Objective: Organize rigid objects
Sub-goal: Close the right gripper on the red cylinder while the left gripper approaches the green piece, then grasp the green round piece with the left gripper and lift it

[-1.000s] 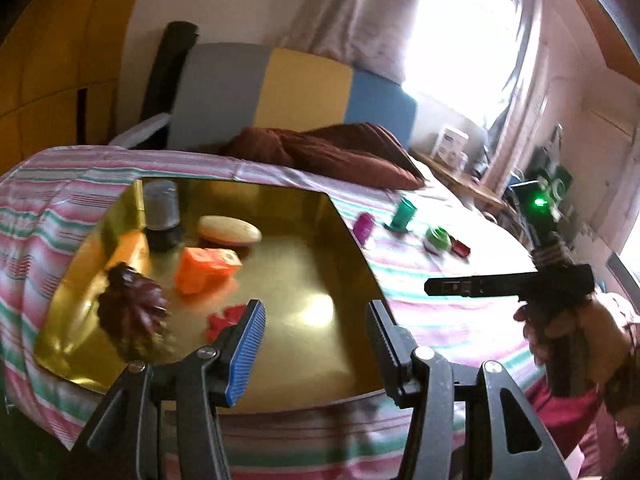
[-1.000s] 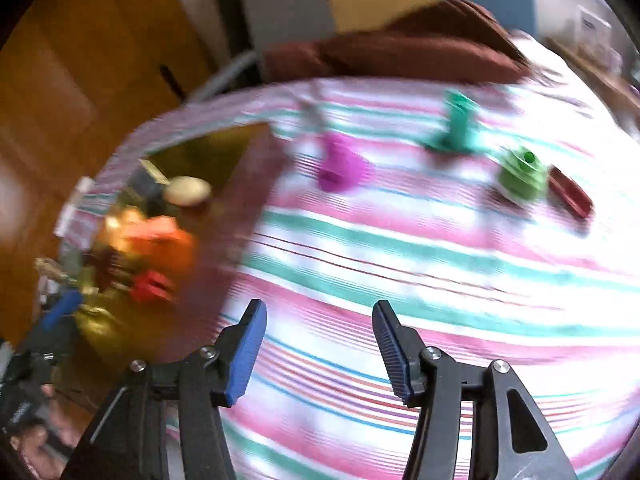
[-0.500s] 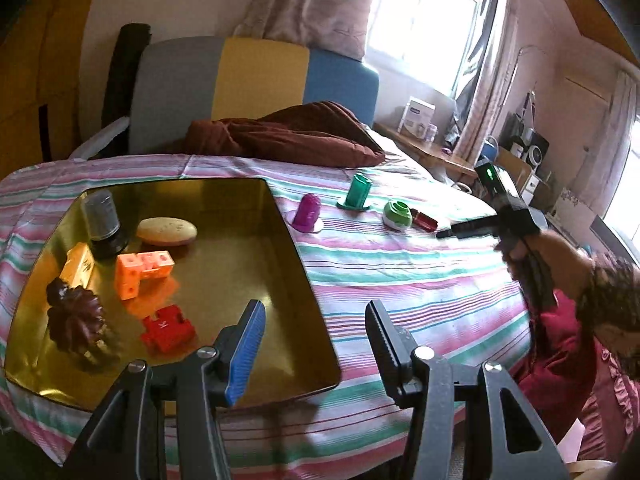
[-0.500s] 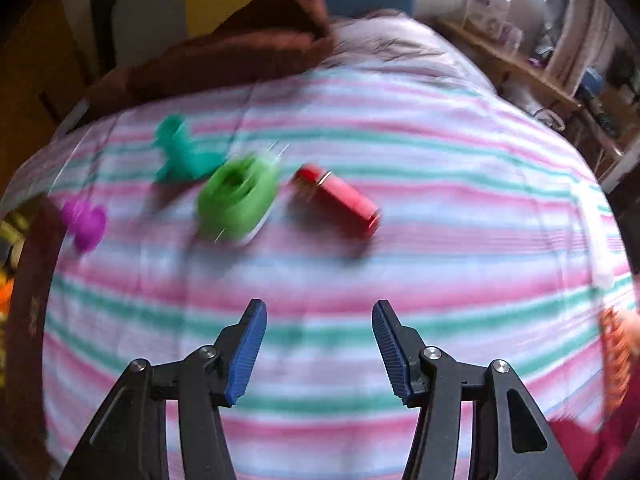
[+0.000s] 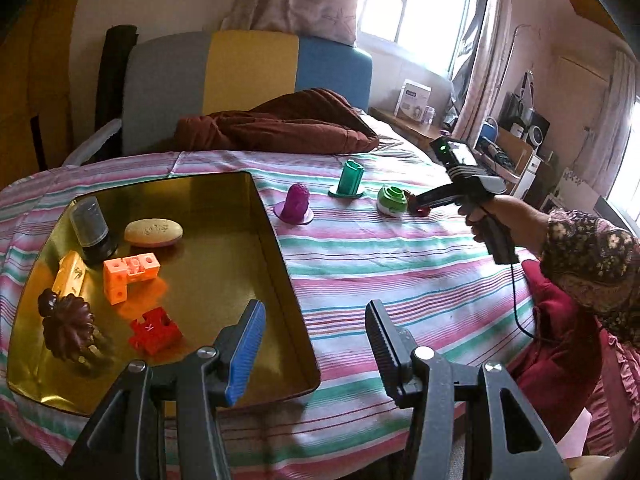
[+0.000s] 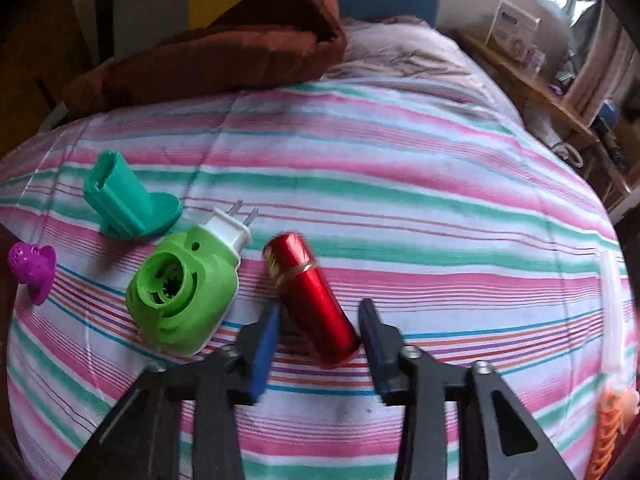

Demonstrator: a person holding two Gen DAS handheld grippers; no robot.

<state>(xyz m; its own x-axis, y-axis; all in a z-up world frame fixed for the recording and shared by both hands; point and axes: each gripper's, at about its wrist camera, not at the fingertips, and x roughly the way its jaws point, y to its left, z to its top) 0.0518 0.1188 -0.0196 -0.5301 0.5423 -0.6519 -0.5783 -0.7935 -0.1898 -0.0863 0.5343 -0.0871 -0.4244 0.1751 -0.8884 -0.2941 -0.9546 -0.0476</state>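
Observation:
A gold tray [image 5: 224, 208] on the striped cloth holds an orange block [image 5: 130, 270], a red block [image 5: 154, 330], a soap bar [image 5: 154, 232], a grey cylinder [image 5: 90, 228] and a dark carved piece [image 5: 66, 326]. My left gripper [image 5: 314, 338] is open and empty above the tray's near right corner. My right gripper [image 6: 320, 334] is open, its jaws on either side of the near end of a red metal tube [image 6: 310, 294] lying on the cloth. A green plug-in device [image 6: 182, 292], a teal stand [image 6: 128, 202] and a purple piece [image 6: 30, 268] lie to its left.
A brown cushion [image 5: 280, 126] lies at the table's far edge before a striped chair back [image 5: 248, 68]. The right arm and gripper body [image 5: 476, 196] reach in from the right. An orange item [image 6: 610, 420] sits at the cloth's right edge.
My right gripper has dropped down and forward to the red tube, which now sits between its jaws. My left gripper has drawn back from the tray, showing more of the table.

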